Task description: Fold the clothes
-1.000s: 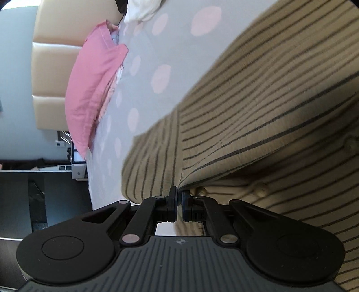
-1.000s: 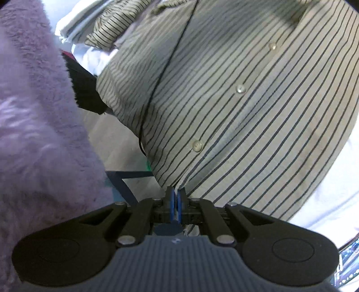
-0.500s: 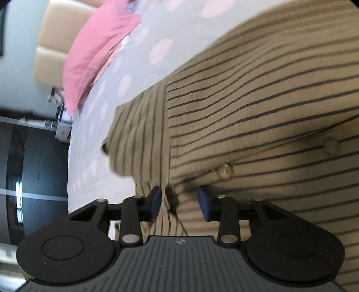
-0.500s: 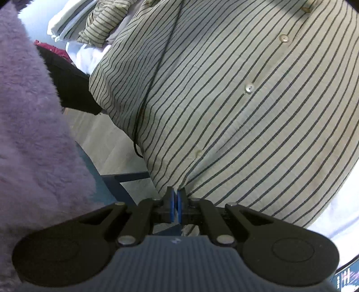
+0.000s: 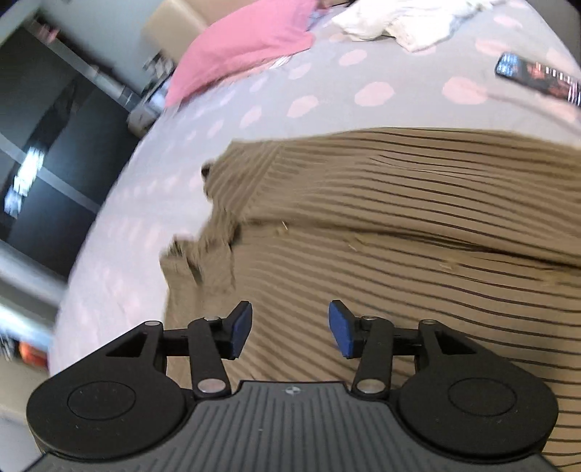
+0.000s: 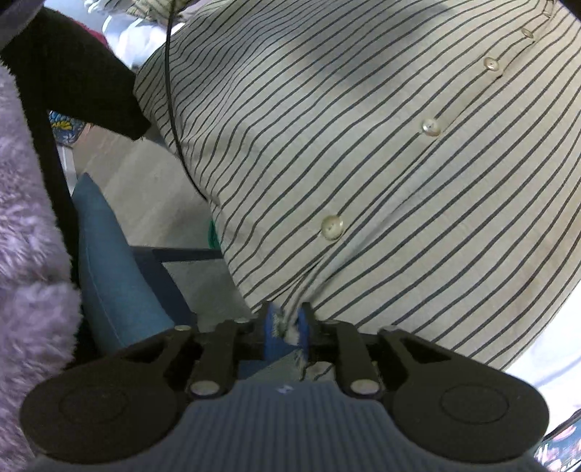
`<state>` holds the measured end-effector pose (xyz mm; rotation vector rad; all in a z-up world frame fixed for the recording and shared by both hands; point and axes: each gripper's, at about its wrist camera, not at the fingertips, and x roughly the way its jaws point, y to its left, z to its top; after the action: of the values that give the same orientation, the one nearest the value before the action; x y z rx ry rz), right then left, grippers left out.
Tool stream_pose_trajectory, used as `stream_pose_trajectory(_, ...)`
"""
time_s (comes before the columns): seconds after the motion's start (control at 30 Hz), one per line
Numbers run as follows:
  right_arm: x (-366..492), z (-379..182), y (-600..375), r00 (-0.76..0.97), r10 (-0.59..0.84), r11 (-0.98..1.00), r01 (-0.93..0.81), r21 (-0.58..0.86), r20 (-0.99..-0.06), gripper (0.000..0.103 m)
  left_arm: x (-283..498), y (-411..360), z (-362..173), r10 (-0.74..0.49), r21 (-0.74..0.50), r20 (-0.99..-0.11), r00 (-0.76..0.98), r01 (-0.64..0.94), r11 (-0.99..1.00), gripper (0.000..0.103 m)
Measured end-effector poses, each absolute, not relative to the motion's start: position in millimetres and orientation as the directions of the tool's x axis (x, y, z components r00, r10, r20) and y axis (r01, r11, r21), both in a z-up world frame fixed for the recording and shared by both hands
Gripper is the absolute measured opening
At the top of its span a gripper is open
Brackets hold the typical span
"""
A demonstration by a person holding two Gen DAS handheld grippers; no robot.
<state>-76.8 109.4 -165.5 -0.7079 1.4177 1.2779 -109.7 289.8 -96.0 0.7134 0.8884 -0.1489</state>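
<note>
Only the right view resolves four buttons (image 6: 332,227) on the striped shirt (image 6: 363,145), its hem between the right hand-held gripper (image 6: 287,328)'s just-parted pads; the left hand-held gripper (image 5: 289,328) has just opened wide, empty.

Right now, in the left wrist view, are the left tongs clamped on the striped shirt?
No: the left tongs stand open above the striped shirt, nothing between the blue pads.

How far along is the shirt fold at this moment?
Done: the striped shirt lies doubled over on the dotted bedspread. In hand: the left tool has just opened, nothing between its pads; the right tool, just parting, has the hem between its pads. Left: further folds; the white clothes lie unfolded.
</note>
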Motion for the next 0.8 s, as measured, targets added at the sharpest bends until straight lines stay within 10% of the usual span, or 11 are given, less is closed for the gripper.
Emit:
stream_pose_trajectory(0.67,-47,-143,34,-0.048,0.266,0.529,-0.828,0.187,-0.963,0.035,-263,269,-91,0.177,0.270,-0.793,0.583,0.076,0.960,0.048)
stream_pose_trajectory(0.8,-44,-163,32,-0.053,0.194,0.563,-0.812,0.155,-0.980,0.019,-265,260,-93,0.179,0.301,-0.787,0.591,0.114,0.947,0.048)
